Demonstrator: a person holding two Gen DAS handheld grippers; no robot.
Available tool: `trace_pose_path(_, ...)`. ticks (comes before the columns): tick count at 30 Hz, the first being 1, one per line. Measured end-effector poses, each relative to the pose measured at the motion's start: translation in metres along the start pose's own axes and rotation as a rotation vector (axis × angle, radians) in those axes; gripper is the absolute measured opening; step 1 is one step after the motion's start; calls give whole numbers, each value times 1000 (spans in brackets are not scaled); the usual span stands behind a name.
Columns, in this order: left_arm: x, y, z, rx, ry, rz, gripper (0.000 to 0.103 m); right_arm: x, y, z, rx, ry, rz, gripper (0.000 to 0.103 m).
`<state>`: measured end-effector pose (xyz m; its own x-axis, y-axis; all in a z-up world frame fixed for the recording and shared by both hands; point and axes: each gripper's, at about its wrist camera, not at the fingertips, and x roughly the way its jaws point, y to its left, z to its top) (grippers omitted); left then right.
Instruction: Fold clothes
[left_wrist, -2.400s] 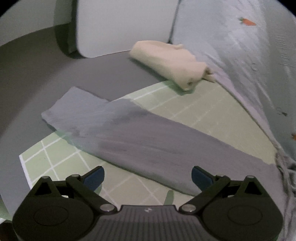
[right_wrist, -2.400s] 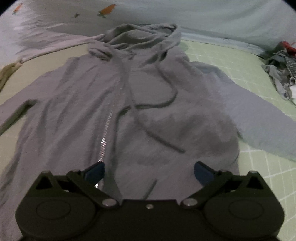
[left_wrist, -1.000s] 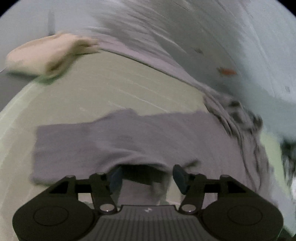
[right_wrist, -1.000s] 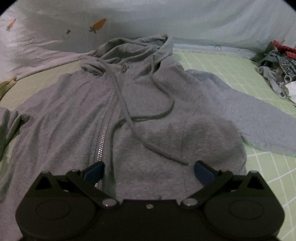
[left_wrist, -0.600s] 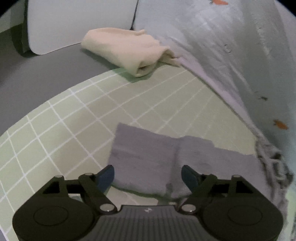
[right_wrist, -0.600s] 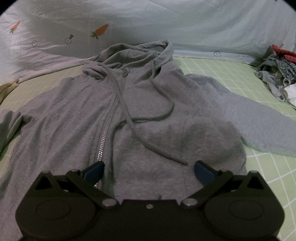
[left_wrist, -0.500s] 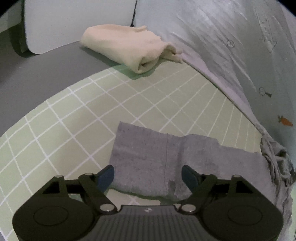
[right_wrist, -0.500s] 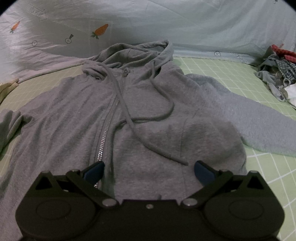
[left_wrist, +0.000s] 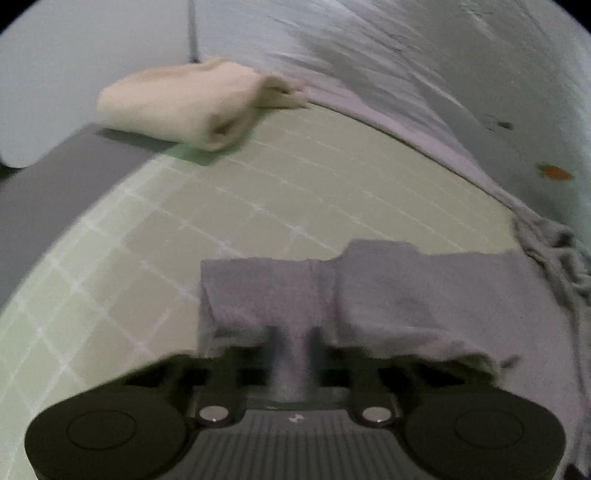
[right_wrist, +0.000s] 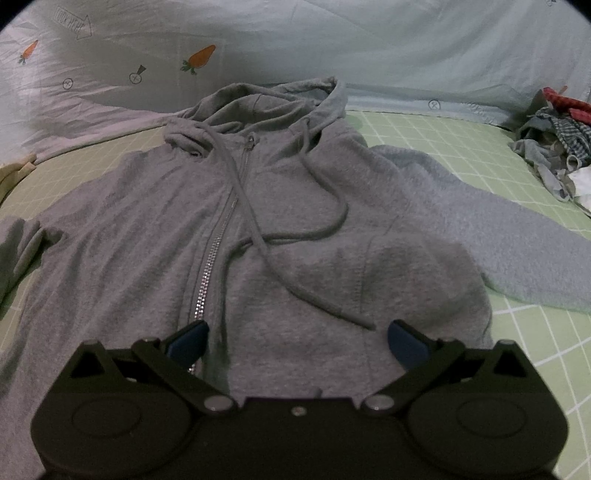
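Right wrist view: sheet (right_wrist: 332, 48) print reads "LOOK HERE" behind grey hoodie (right_wrist: 240, 221).

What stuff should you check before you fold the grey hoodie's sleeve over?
1. Left gripper shut on the sleeve cuff: ok, fabric is pinched between its fingers.
2. Right gripper free: ok, open over the hoodie body.
3. Hoodie lying flat, zipper closed: ok.
4. Drawstrings out of the way: not ok, they trail loose across the chest.
5. Other sleeve spread out flat: ok.
6. Cream folded cloth clear of the fold path: ok, it lies apart by the mat's edge.
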<state>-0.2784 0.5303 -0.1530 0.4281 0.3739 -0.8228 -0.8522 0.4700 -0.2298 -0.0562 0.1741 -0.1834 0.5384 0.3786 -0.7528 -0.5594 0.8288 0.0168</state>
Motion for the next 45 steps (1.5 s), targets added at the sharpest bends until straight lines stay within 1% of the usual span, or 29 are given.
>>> trace_pose_path(1,-1,-6,1,12,-3,-34,0,0,0,0,-1,1,2,103)
trace_pose_path(3,-8,-29,4,88,-27,-102,0,0,-1,1,-3,1,5,103)
trace_pose_path(7,-22,-82,10,157,-53,-299,0,0,-2,0,-3,-6,6,103)
trace_pose_path(9,-34,-116,7,229,-67,-419,0,0,-2,-1,-3,-7,7,103)
trace_pose_path(10,-35,-117,5,229,-69,-416,0,0,-2,-1,-3,-7,9,103)
trace_pose_path(12,-35,-109,3,208,-69,-377,0,0,-2,-1,-5,-6,13,103)
trace_pose_path(13,-35,-105,1,198,-69,-358,5,0,-3,-1,-6,-6,16,103)
trace_pose_path(15,-35,-97,-2,177,-69,-319,9,0,-3,-1,-10,-7,22,103)
trace_pose_path(16,-35,-93,-3,167,-69,-300,21,-1,-3,-2,-12,-10,24,103)
trace_pose_path(17,-35,-89,-4,156,-69,-280,29,-1,-4,-3,-13,-13,25,103)
trace_pose_path(19,-35,-81,-7,136,-69,-242,30,-1,-4,-4,-14,-19,26,103)
trace_pose_path(25,-35,-57,-16,74,-68,-125,30,-1,-3,-6,-19,-28,19,103)
trace_pose_path(28,-27,-30,-13,4,-57,-24,30,-2,-2,-6,-20,-32,17,103)
trace_pose_path(30,-21,-11,-11,-45,-49,46,34,-2,-2,-6,-20,-31,16,103)
trace_pose_path(31,-19,-4,-11,-64,-49,70,41,-2,-2,-6,-21,-30,16,103)
trace_pose_path(32,-17,1,-11,-82,-49,92,52,-3,-2,-6,-21,-29,16,103)
trace_pose_path(33,-15,5,-10,-94,-49,113,59,-3,-2,-6,-21,-28,16,103)
trace_pose_path(34,-13,8,-10,-95,-47,137,73,-3,-2,-6,-21,-28,16,103)
trace_pose_path(35,-11,11,-10,-94,-45,163,80,-3,-2,-6,-21,-29,14,103)
trace_pose_path(38,-4,13,-7,-63,-26,180,82,-3,-1,-7,-20,-31,11,103)
trace_pose_path(39,-3,14,-7,-64,-19,174,83,-3,-1,-7,-19,-31,10,103)
trace_pose_path(40,-3,16,-8,-67,-12,166,87,-3,-1,-7,-19,-32,8,103)
trace_pose_path(42,0,15,-9,-49,-19,159,87,-3,-1,-7,-19,-32,6,103)
trace_pose_path(43,0,14,-11,-31,-24,158,83,-3,-1,-7,-19,-32,5,103)
trace_pose_path(44,1,9,-12,3,-31,154,66,-3,-1,-7,-18,-32,4,103)
trace_pose_path(45,3,3,-13,50,-34,159,58,-3,-1,-7,-17,-35,3,103)
